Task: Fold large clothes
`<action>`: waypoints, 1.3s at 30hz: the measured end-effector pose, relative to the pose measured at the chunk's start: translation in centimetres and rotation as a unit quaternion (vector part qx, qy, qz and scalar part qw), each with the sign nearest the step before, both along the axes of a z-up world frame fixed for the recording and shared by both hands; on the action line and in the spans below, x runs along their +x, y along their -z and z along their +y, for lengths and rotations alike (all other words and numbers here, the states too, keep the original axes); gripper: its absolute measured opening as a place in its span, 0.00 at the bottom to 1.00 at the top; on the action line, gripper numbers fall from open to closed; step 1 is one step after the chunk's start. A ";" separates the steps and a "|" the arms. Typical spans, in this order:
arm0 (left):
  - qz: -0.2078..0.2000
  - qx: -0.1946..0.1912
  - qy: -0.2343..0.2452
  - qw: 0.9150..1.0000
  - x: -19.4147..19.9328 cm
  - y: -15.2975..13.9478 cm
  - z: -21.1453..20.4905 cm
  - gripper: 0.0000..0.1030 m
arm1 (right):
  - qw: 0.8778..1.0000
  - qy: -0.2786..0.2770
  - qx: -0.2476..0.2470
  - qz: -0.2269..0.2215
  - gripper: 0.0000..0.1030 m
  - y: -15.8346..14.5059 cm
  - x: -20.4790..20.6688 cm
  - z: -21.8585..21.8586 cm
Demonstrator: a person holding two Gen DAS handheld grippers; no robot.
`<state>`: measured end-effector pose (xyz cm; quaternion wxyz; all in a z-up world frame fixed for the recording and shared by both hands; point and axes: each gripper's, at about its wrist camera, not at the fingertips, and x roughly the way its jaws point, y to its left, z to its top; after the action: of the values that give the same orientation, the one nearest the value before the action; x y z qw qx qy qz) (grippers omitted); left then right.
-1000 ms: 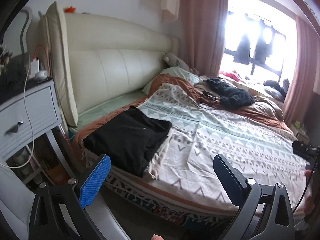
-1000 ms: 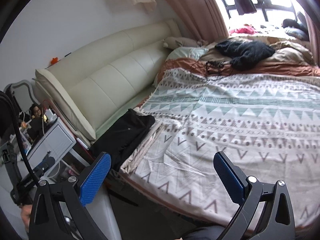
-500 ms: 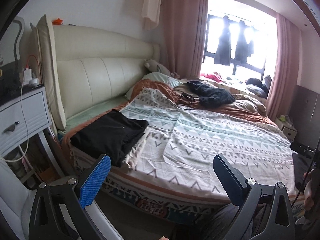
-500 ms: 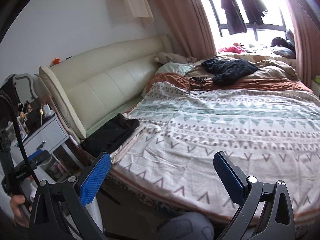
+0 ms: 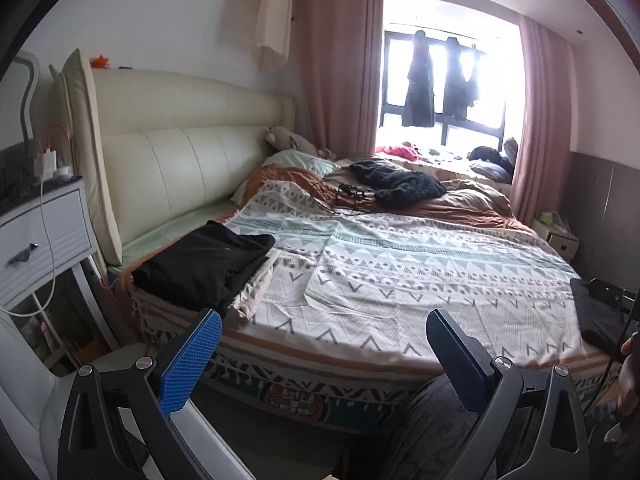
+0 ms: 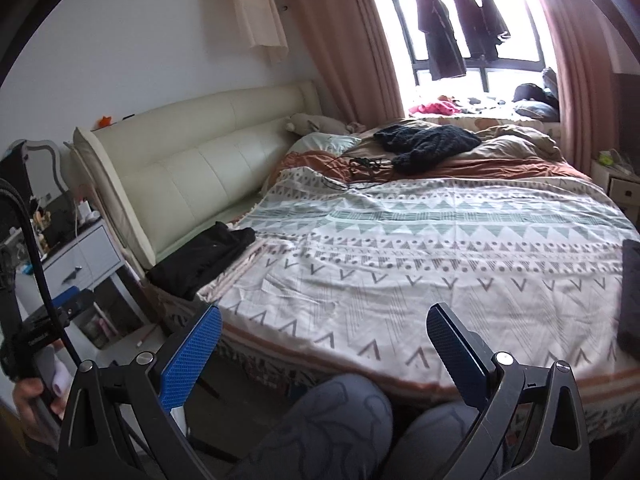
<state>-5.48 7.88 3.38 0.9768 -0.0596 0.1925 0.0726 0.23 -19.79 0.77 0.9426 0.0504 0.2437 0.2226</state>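
Tongs, left point(image 5: 322, 354) and right point(image 6: 324, 354), gape empty (folded black garment point(image 5: 204, 266) on bed point(image 5: 400, 280)).

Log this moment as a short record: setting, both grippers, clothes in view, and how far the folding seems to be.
setting: bedroom, bed with patterned cover
left gripper: open, empty, held off the bed's near edge
right gripper: open, empty, above the person's knees
folded black garment: on the bed's near left corner by the headboard
dark knit garment: crumpled at the far side, untouched
progress: one garment looks folded

A cream headboard point(image 5: 188, 168) backs the bed, a white nightstand point(image 5: 40, 236) beside it, pink curtains point(image 5: 340, 68) beyond.
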 end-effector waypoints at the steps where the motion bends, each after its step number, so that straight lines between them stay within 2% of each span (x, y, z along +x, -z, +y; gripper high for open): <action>1: -0.002 -0.002 0.002 1.000 -0.3 0.1 -0.1 0.99 | 1.000 0.001 0.003 -0.002 1.00 0.1 -0.5 -0.3; 7: -0.004 -0.004 0.006 1.000 -1.5 0.5 -0.3 0.99 | 1.000 0.011 0.003 -0.010 1.00 0.6 -2.7 -1.3; 17: -0.005 -0.014 0.011 1.000 -2.6 0.6 0.0 0.99 | 1.000 0.013 0.010 -0.007 1.00 0.8 -3.6 -1.3; 39: -0.005 -0.018 0.012 1.000 -3.8 0.4 0.0 0.99 | 0.999 0.022 0.022 0.010 1.00 1.5 -3.6 -1.2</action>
<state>-9.26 7.90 3.02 0.9773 -0.0747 0.1898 0.0570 -3.42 -20.97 -0.71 0.9433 0.0789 0.2473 0.2066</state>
